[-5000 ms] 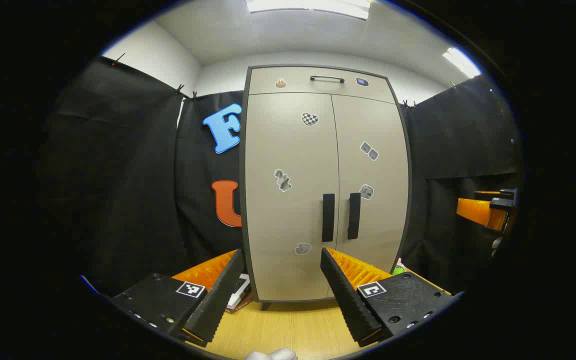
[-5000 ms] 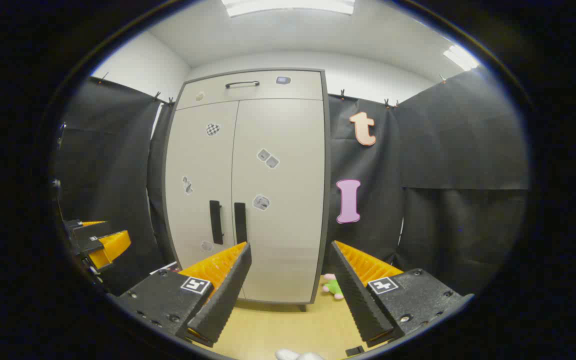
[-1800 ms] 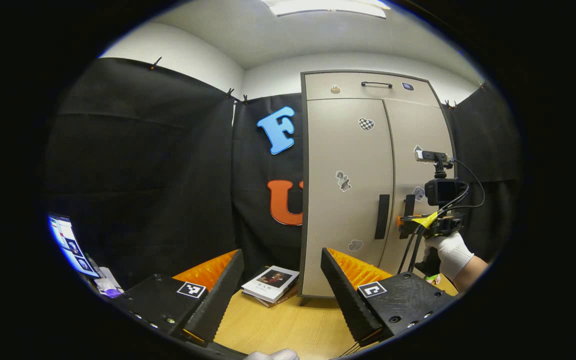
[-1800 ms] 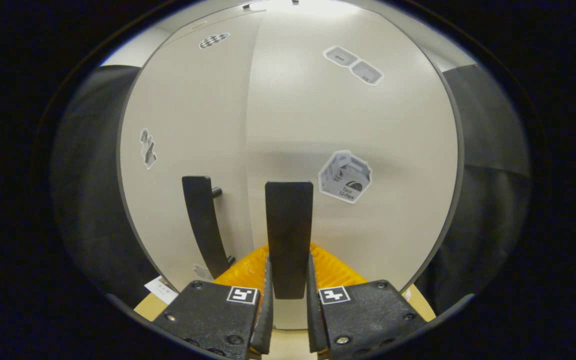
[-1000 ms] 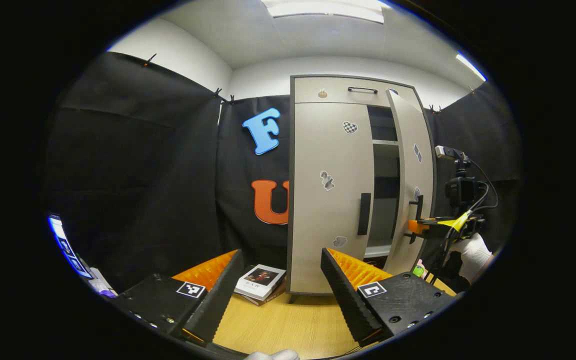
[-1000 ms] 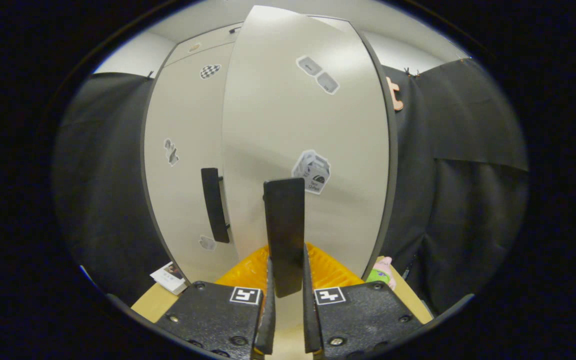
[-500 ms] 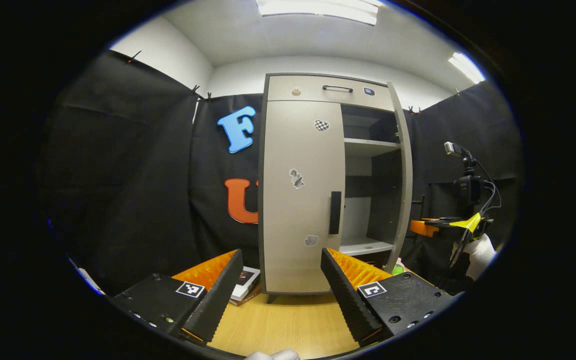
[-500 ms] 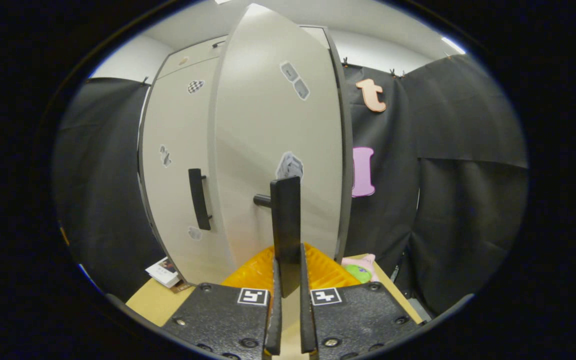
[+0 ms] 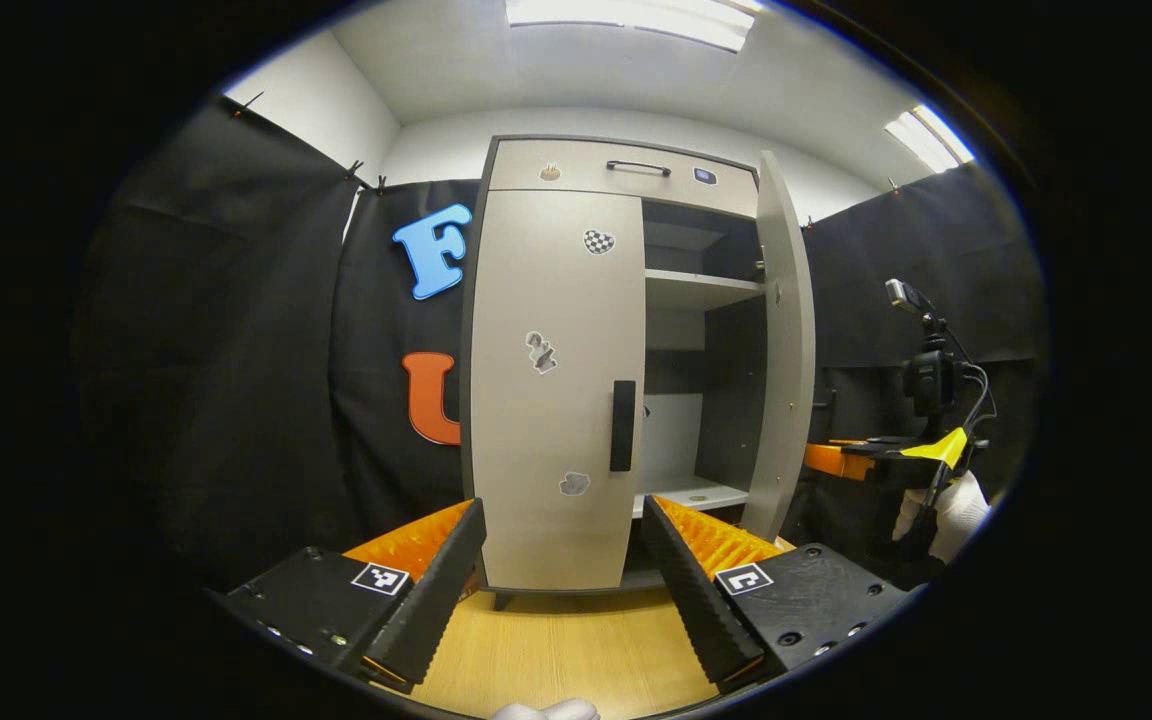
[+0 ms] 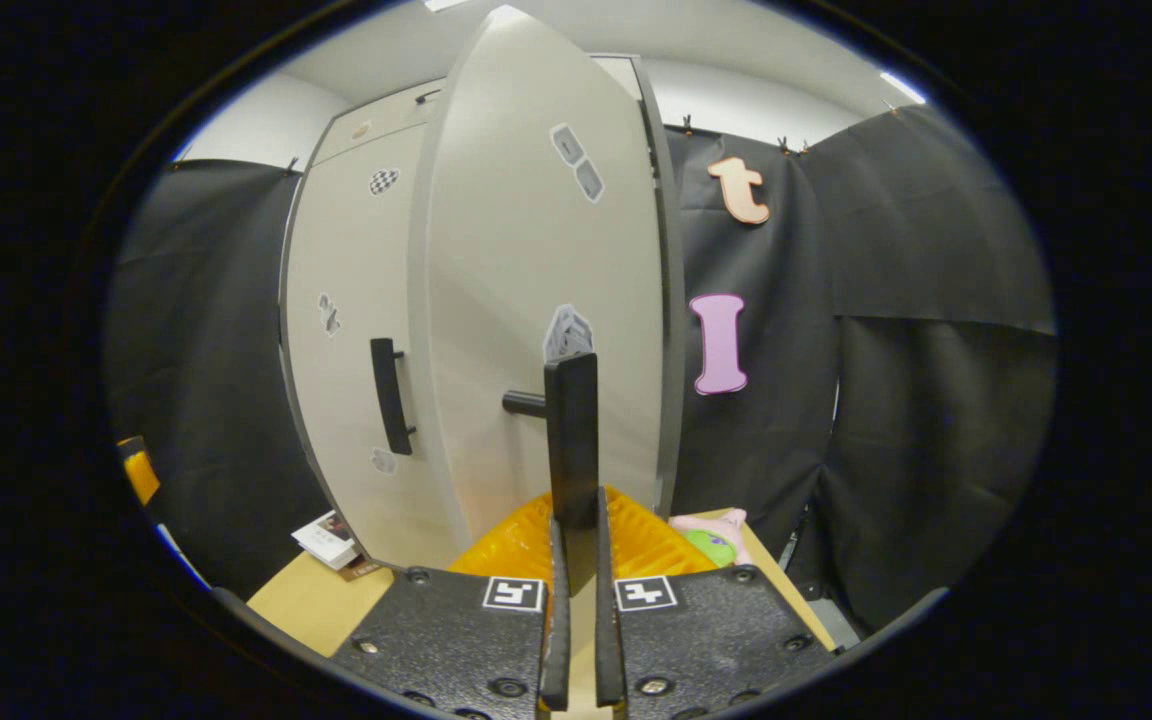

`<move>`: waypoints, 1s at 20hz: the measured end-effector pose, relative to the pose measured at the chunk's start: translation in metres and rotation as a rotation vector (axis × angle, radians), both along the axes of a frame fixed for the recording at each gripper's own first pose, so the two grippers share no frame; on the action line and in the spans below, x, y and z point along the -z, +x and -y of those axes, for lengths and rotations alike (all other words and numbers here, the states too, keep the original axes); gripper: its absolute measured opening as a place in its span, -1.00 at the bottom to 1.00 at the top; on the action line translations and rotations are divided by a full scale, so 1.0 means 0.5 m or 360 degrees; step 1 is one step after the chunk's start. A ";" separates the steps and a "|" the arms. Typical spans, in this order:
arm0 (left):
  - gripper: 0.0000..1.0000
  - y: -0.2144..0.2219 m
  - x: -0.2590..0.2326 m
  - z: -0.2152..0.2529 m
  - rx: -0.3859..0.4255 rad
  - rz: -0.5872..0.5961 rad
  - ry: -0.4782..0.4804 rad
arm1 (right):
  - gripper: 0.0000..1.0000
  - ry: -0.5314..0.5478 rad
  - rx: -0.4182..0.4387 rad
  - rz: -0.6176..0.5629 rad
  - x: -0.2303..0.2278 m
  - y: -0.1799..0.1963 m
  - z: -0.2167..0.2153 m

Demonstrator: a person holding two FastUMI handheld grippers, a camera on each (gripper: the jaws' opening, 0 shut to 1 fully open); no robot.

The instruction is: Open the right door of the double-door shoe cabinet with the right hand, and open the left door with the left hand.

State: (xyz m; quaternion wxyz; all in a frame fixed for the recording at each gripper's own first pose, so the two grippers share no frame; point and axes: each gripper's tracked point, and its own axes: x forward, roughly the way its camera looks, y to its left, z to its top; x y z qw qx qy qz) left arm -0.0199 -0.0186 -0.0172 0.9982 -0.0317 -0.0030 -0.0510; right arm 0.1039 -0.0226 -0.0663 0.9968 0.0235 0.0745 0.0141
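The beige shoe cabinet (image 9: 556,300) stands ahead on a wooden floor. Its left door (image 9: 546,400) is closed, with a black handle (image 9: 623,425) on its right edge. The right door (image 9: 784,340) is swung out wide, baring the shelves (image 9: 701,290). My left gripper (image 9: 561,585) hangs open in front of the left door, well short of it, with nothing between its fingers. In the right gripper view my right gripper (image 10: 576,535) is shut on the right door's handle (image 10: 572,440), with the right door (image 10: 526,300) angled away. A gloved hand (image 9: 946,500) holds the right gripper (image 9: 841,460) beside the open door.
A top drawer (image 9: 636,175) with a dark pull sits above the doors. Books (image 10: 331,540) lie on the floor left of the cabinet, and a green and pink plush toy (image 10: 714,538) lies to its right. Black cloth walls close in both sides.
The right door has swung further open with my right gripper still clamped on its handle. My left gripper has turned to face the cabinet more squarely and stays open.
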 end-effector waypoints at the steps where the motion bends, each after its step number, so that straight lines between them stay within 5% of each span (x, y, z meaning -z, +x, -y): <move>1: 0.90 0.006 -0.002 0.007 0.0006 0.0006 0.0000 | -0.74 -0.0007 0.0018 0.0002 0.000 -0.003 0.009; 10: 0.90 0.026 -0.025 0.119 0.0090 0.0006 0.0021 | -0.92 -0.0033 0.0115 0.0030 0.003 -0.011 0.196; 14: 0.90 0.029 -0.024 0.153 0.0091 -0.0005 0.0025 | -0.93 0.0048 -0.0063 0.0032 0.006 -0.002 0.210; 20: 0.90 0.031 -0.033 0.179 0.0073 -0.0004 0.0013 | -0.92 0.0000 -0.0112 0.0021 0.006 -0.004 0.215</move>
